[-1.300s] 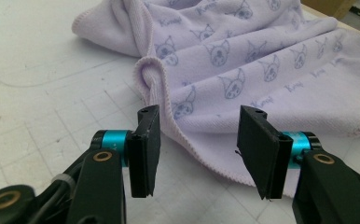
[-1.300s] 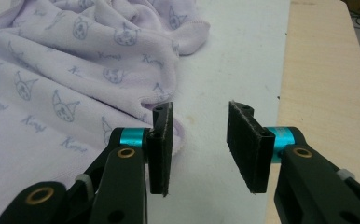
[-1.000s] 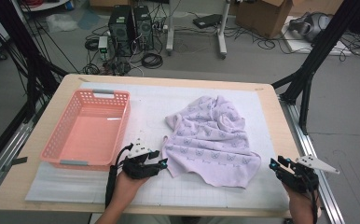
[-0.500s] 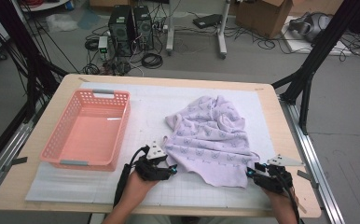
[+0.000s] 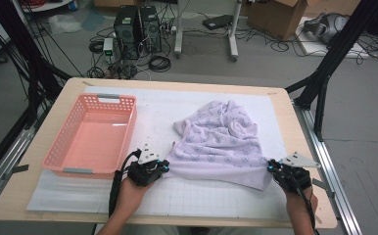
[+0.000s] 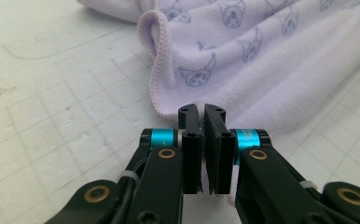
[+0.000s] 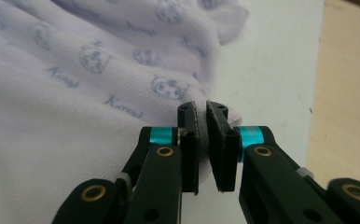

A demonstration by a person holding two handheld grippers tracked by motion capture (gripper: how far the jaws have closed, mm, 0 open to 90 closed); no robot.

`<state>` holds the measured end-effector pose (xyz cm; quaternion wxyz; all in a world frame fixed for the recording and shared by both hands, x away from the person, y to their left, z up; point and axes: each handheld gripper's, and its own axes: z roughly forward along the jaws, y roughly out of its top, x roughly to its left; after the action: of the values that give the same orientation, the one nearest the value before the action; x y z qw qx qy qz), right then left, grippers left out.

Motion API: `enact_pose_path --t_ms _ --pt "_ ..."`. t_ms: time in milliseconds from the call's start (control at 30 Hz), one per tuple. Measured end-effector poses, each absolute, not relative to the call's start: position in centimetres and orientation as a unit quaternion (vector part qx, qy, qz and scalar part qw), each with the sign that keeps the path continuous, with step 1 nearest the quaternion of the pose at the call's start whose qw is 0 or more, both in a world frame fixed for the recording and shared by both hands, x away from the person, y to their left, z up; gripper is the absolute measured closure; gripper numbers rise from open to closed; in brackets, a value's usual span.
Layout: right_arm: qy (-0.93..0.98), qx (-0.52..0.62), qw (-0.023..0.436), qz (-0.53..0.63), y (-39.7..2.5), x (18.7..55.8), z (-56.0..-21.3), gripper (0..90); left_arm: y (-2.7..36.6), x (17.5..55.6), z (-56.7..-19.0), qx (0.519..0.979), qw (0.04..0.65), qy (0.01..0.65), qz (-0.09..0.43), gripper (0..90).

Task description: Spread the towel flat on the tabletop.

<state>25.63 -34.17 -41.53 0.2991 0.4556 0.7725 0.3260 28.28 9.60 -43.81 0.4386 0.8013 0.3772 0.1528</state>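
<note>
A lilac printed towel (image 5: 221,142) lay crumpled on the white gridded mat (image 5: 187,196) that covered the wooden bench (image 5: 55,112), just right of a pink plastic basket (image 5: 91,134). The left tongs (image 5: 163,166) sat at the towel's near left corner; in the left gripper view those tongs (image 6: 202,116) were pressed almost together with the towel's hemmed edge (image 6: 157,84) caught between the jaws. The right tongs (image 5: 271,167) sat at the towel's near right corner, on the far side of the towel from the basket; in the right gripper view the tongs (image 7: 202,112) were closed down to a narrow slit, pinching a fold of the cloth (image 7: 99,70). Between the two tongs the towel's near edge ran flat on the mat, while its far half stayed bunched in folds.
</note>
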Motion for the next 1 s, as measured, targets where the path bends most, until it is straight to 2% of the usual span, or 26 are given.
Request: enact_pose_path --t_ms 67,100,133,167,267,467,600,800,900,1000 --pt "0.782 0.439 0.282 0.340 -33.1 26.1 -41.8 74.1 10.0 28.3 -43.8 0.793 0.445 0.386 0.153 85.2" --pt "0.789 0.429 0.256 0.358 -32.6 26.4 -42.1 70.7 10.2 28.4 -43.8 0.791 0.447 0.389 0.155 85.1" --pt "0.795 0.417 0.231 0.376 -32.2 26.6 -42.4 69.1 10.4 28.4 -43.8 0.791 0.445 0.390 0.157 84.8" --pt "0.799 0.408 0.228 0.378 -31.8 26.5 -42.5 67.8 10.6 28.3 -43.8 0.790 0.444 0.392 0.159 84.7" --pt "0.786 0.411 0.234 0.397 -32.6 25.7 -41.8 67.2 11.1 28.3 -43.9 0.787 0.443 0.397 0.161 84.7" --pt "0.743 0.465 0.240 0.416 -37.2 23.3 -41.3 69.3 11.2 28.1 -44.2 0.784 0.443 0.403 0.163 84.7" --pt "0.754 0.467 0.203 0.414 -37.7 22.8 -42.5 67.6 11.1 28.1 -44.2 0.784 0.444 0.402 0.161 84.5" --pt "0.780 0.418 0.161 0.438 -35.2 22.8 -42.5 60.7 11.2 28.0 -44.3 0.782 0.450 0.402 0.154 84.4" --pt "0.797 0.413 0.157 0.412 -34.1 23.3 -43.3 62.0 11.0 27.8 -44.5 0.786 0.449 0.396 0.152 84.4" --pt "0.813 0.422 0.147 0.373 -33.8 23.7 -44.3 76.6 10.8 27.5 -44.6 0.788 0.450 0.393 0.149 84.5"
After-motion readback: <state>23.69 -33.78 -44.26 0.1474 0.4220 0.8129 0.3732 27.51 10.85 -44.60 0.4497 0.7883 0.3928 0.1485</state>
